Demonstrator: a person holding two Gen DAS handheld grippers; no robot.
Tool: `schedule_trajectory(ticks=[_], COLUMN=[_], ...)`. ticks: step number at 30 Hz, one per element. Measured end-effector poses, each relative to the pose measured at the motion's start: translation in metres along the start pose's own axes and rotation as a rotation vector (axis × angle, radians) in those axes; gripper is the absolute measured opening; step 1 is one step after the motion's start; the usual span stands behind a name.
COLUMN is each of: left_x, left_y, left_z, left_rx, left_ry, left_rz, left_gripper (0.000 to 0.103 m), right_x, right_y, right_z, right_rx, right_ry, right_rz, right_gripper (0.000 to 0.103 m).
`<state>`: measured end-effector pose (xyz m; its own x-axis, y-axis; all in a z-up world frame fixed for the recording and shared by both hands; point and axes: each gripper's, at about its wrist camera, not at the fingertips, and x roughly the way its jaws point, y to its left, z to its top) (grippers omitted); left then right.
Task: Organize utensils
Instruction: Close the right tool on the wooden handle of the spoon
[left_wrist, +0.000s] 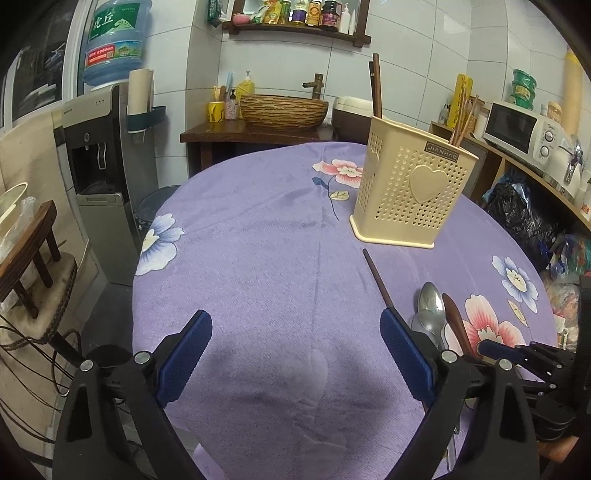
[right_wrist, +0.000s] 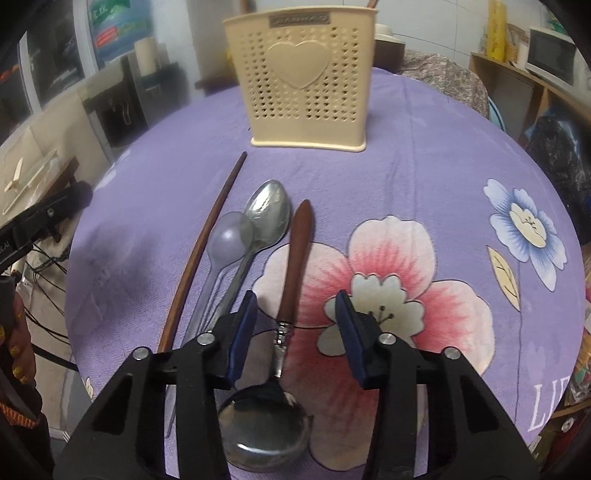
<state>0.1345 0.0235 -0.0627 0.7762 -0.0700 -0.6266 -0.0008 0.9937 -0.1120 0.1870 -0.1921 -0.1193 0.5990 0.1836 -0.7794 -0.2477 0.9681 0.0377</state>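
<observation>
Cream plastic utensil holder (right_wrist: 308, 79), perforated, heart on its face, stands toward the far edge of the table (left_wrist: 251, 258); we see chopsticks (left_wrist: 461, 118) and a dark handle already in it.

Loose stock, near edge of the table, lying side by side: one long dark chopstick (right_wrist: 201, 254); one pale plastic spoon (right_wrist: 227, 240); one steel spoon (right_wrist: 267, 216) partly overlapping it; one wooden-handled ladle (right_wrist: 291, 273), bowl nearest us.

Right gripper (right_wrist: 297, 325): fingers spread, straddling the ladle's handle near its metal neck, not yet touching that we can tell. Left gripper (left_wrist: 295, 354): fingers spread wide, holding nothing, over bare cloth beside the chopstick.

Risks, in our judgement: the left finger of the right gripper sits close to the steel spoon's handle, so closing could catch or nudge it; a grip near the neck leaves the heavy bowl free to swing; the soft purple cloth may bunch under a low finger.

Surroundings: a microwave (left_wrist: 517, 127) and shelving beyond the right edge, a water dispenser (left_wrist: 99, 158) beyond the left; neither obstructs the path to the holder.
</observation>
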Motion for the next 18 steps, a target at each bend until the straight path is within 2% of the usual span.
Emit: schedule_trajectory(ticks=[2,5,12,14,18], left_x=[0.001,0.004,0.010,0.014,0.028], left_y=[-0.002,-0.005,-0.013,-0.015,-0.022], left_z=[-0.001,-0.001,-0.005,-0.004,0.001], left_rx=[0.002,0.009,0.026,0.033,0.046], left_ry=[0.005,0.012,0.035,0.047,0.088], left_rz=[-0.005,-0.008,-0.020,-0.029,-0.075], left_gripper=[0.091,0.091,0.090,0.087,0.073], right_x=[0.001,-0.001,-0.006,-0.007,-0.008], right_y=[0.001,-0.007,-0.043,-0.055,-0.065], right_z=[0.001,0.000,-0.005,-0.005,-0.005], right_rx=[-0.019,-0.019,-0.025,-0.006,0.037], right_ry=[-0.001,0.001,0.006,0.007,0.001], right_rz=[-0.021,-0.005,-0.050,-0.053,-0.028], right_gripper=[0.026,0.015,0.011,0.011,0.015])
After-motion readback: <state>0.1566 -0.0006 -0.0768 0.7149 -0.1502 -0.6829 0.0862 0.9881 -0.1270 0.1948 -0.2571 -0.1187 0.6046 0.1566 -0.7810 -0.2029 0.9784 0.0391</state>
